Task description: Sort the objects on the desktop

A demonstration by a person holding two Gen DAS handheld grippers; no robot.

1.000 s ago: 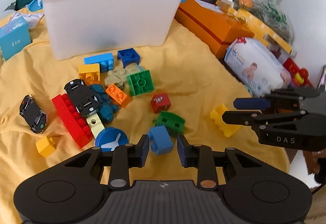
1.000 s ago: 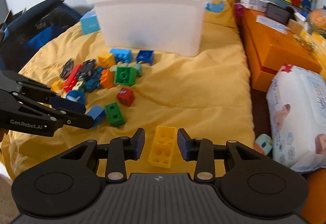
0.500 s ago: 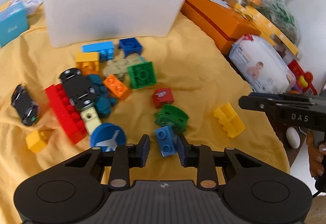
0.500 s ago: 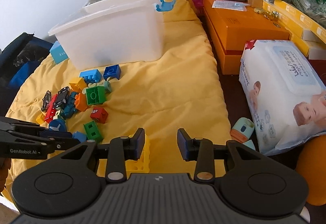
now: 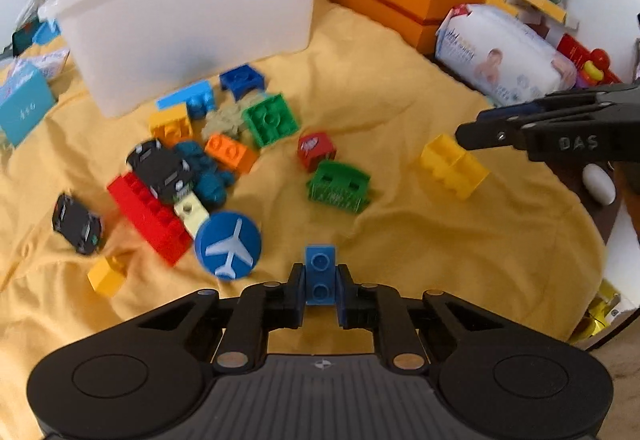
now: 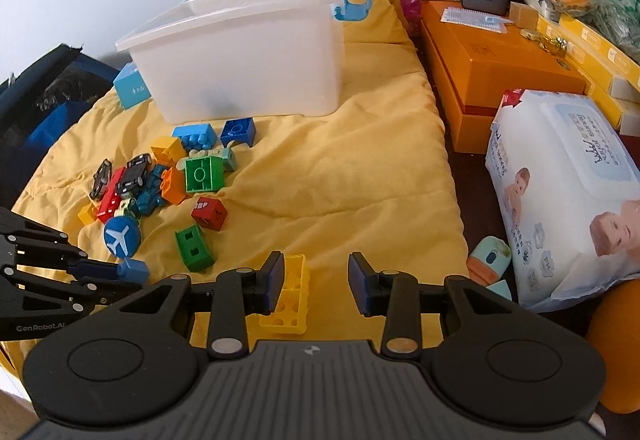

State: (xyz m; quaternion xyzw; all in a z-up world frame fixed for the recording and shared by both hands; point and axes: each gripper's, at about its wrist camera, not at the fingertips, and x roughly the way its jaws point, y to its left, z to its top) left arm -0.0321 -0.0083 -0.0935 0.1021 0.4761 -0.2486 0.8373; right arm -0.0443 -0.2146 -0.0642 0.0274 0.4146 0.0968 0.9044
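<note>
My left gripper [image 5: 320, 288] is shut on a small blue brick [image 5: 320, 274] and holds it above the yellow cloth [image 5: 400, 80]; it shows in the right wrist view [image 6: 134, 269] too. My right gripper [image 6: 316, 282] is open and empty; a yellow brick [image 6: 290, 298] lies on the cloth just inside its left finger. That brick also shows in the left wrist view [image 5: 454, 171], below the right gripper's tips [image 5: 476, 130]. A pile of loose bricks, toy cars [image 5: 160, 170] and a blue aeroplane disc [image 5: 228, 243] lies in front of the white bin [image 5: 192, 16].
A green brick [image 5: 339, 187] and a red cube [image 5: 315, 150] lie apart from the pile. An orange box [image 6: 496, 72], a wipes pack [image 6: 560, 176] and clutter stand to the right. A small teal box [image 6: 130, 88] sits left of the bin.
My left gripper has closed on the small blue brick and lifted it off the cloth. My right gripper has shifted right, so the yellow brick is now by its left finger.
</note>
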